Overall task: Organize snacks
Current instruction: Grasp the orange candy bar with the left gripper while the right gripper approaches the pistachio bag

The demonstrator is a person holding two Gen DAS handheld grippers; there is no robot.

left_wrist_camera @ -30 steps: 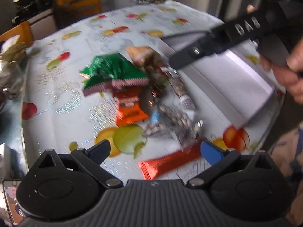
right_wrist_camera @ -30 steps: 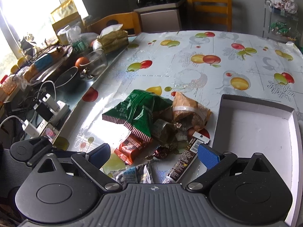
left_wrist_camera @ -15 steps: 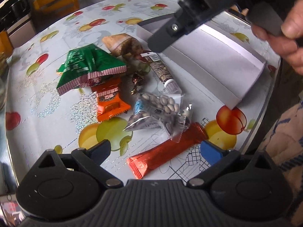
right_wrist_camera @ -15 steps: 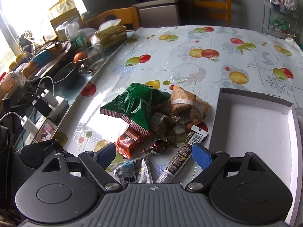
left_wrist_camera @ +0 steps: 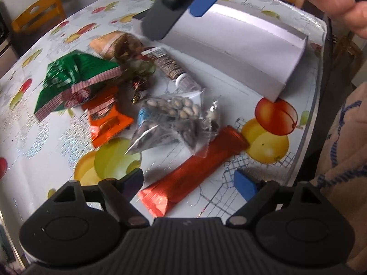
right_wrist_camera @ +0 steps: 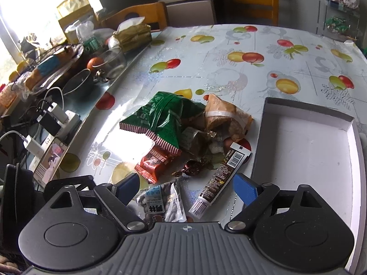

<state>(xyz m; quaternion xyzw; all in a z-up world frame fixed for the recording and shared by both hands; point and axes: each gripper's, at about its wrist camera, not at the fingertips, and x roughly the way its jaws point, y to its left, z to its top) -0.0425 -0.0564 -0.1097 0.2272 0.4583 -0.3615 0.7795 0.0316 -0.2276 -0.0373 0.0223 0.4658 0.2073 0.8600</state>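
A heap of snacks lies on the fruit-print table. In the left wrist view my left gripper (left_wrist_camera: 188, 181) hangs low over a red-orange foil bar (left_wrist_camera: 197, 167); its jaws are closing with the bar's near end between them, pads clear of it. Past the bar lie a clear nut bag (left_wrist_camera: 174, 119), an orange packet (left_wrist_camera: 105, 116), a green bag (left_wrist_camera: 71, 80) and a brown tube (left_wrist_camera: 169, 64). An empty white box (left_wrist_camera: 229, 45) stands at the right. My right gripper (right_wrist_camera: 185, 185) is open above the nut bag (right_wrist_camera: 160, 204) and brown tube (right_wrist_camera: 222, 176), beside the box (right_wrist_camera: 305, 151).
A tan pack (right_wrist_camera: 224, 116) and a wrapped candy (right_wrist_camera: 195, 167) lie in the heap. Left of the table are a glass jar (right_wrist_camera: 114, 61), a pot (right_wrist_camera: 78, 87), chargers (right_wrist_camera: 52, 123) and a phone (right_wrist_camera: 50, 160). A sleeve (left_wrist_camera: 344, 149) borders the near table edge.
My left gripper has sunk and rolled toward the red-orange bar, which now lies between its narrowing jaws. The right gripper's view is nearly unchanged.
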